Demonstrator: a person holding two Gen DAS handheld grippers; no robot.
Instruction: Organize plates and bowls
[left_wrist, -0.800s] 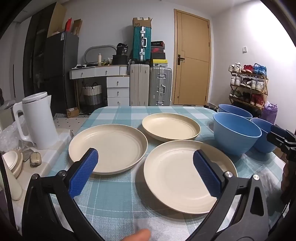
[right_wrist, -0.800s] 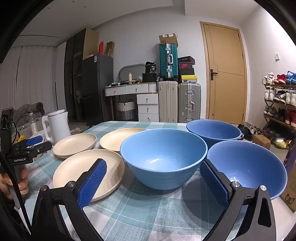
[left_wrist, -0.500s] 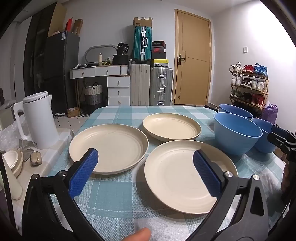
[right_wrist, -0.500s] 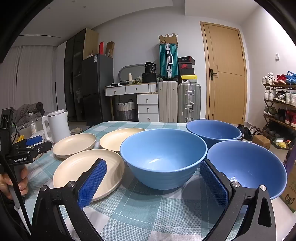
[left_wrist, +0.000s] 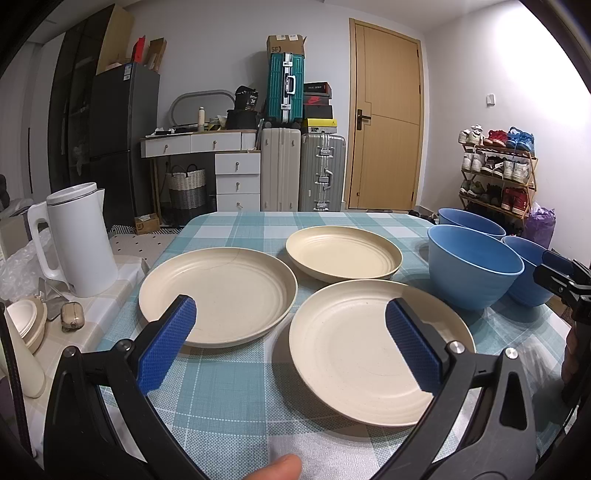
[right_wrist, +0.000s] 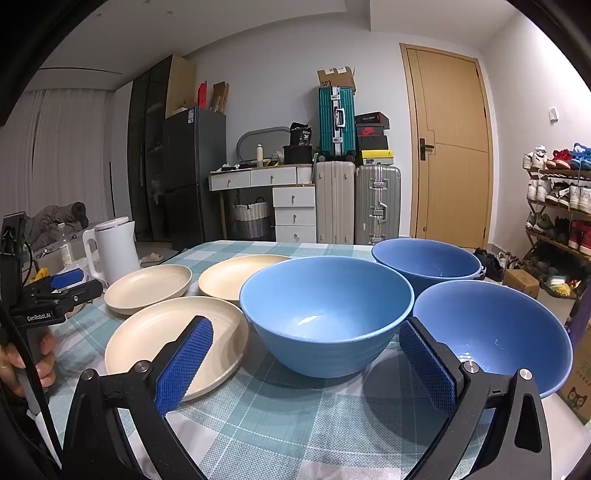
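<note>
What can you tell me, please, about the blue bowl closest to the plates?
The blue bowl is round and deep, with sloping walls, a narrower base and a smooth, matte, plastic-like surface that shows a small highlight inside. It stands upright and empty on the checked tablecloth, just right of the nearest cream plate in the right wrist view; whether they touch is unclear. Two matching bowls sit beside and behind it. The open right hand-held gripper is in front of it, not touching.

Both the left gripper (left_wrist: 291, 347) and the right gripper (right_wrist: 303, 365) have black plastic arms with silver screws and blue textured pads (right_wrist: 184, 365), and white "GenRobot.AI" lettering marks the left one's side.
</note>
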